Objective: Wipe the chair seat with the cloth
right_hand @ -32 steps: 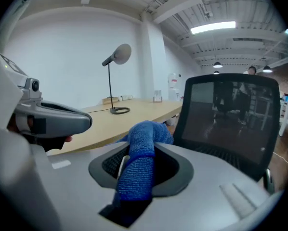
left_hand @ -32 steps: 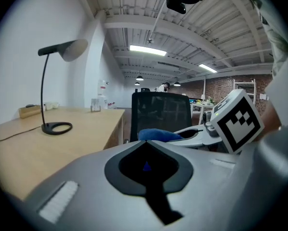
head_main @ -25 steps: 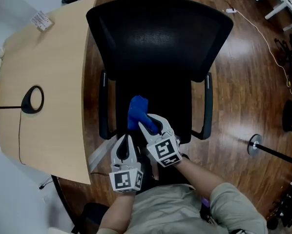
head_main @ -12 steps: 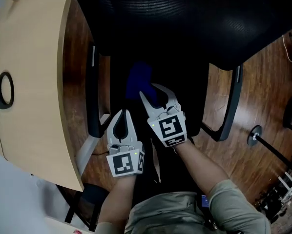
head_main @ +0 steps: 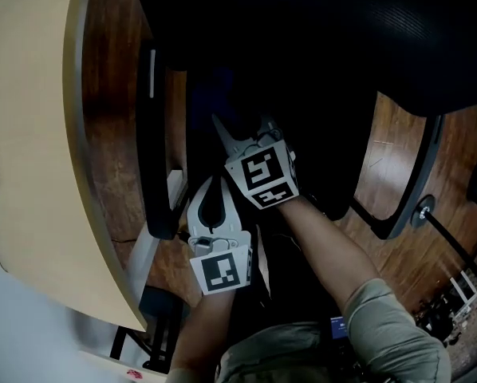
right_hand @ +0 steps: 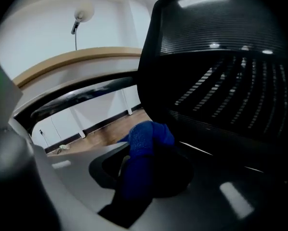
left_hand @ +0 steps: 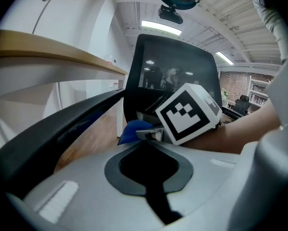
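Cloth, blue and soft, sat bunched in the pinch of the right hand-held gripper, low over the black chair seat; contact could not be told. Light and limp, it would likely fold and drag unless pressed flat, so gripping the thick gathered part seemed best. The left hand-held gripper, just beside, was pressed together on nothing.

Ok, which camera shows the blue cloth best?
The right gripper view: the blue cloth sits centred and close, pinched between that gripper's fingers. The left gripper view catches only a small blue corner; the head view loses it in shadow.
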A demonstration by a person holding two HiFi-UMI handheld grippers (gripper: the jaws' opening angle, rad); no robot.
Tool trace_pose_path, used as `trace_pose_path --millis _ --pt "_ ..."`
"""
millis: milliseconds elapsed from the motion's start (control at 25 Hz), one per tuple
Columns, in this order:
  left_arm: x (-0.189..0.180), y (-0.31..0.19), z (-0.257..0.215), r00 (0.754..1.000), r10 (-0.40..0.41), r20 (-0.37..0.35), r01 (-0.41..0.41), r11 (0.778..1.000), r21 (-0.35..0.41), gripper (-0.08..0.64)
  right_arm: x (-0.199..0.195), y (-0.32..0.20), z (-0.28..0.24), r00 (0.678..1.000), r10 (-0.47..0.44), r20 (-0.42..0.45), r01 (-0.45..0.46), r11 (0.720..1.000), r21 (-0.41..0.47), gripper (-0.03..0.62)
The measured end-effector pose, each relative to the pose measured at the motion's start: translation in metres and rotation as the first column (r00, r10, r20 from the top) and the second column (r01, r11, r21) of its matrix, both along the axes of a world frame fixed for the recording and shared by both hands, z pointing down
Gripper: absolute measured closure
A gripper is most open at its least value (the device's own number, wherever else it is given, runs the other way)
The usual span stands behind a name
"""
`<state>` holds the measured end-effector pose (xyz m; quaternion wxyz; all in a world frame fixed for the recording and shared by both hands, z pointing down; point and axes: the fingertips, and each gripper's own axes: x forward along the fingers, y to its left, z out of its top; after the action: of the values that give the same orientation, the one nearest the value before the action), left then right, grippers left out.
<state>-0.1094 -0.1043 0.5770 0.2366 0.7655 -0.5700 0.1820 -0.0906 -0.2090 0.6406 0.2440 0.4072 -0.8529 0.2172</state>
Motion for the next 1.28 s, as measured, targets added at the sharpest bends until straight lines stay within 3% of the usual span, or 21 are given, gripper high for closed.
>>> trace_pose_path --millis 280,520,720,920,1280 --pt "-0.006 -0.007 0.017 1.000 0.025 0.009 -0.025 0.999 -0.021 0.555 -0.031 -0.017 0.028 0.998 -0.051 -0.035 0.050 0.998 -0.023 0.488" --pt "-0.001 -0.012 0.021 0.997 0.072 0.026 -0.071 0.997 -0.029 0.555 -0.008 -0.027 0.037 0.998 0.007 -0.065 -0.010 0.999 -0.034 0.488" --pt "0.023 -0.013 0.017 0.992 0.122 0.021 -0.122 0.992 -0.028 0.555 0.044 -0.020 0.036 0.991 0.097 -0.094 -0.102 0.993 -0.052 0.488" --pt "0.063 -0.013 0.011 0.978 0.209 0.012 -0.208 0.978 -0.025 0.555 0.122 -0.013 0.030 0.966 0.220 -0.135 -0.230 0.971 -0.062 0.488" --pt "0.135 -0.008 0.008 0.940 0.341 -0.009 -0.341 0.940 -0.014 0.555 0.258 0.029 0.024 0.865 0.459 -0.204 -0.481 0.874 -0.074 0.488"
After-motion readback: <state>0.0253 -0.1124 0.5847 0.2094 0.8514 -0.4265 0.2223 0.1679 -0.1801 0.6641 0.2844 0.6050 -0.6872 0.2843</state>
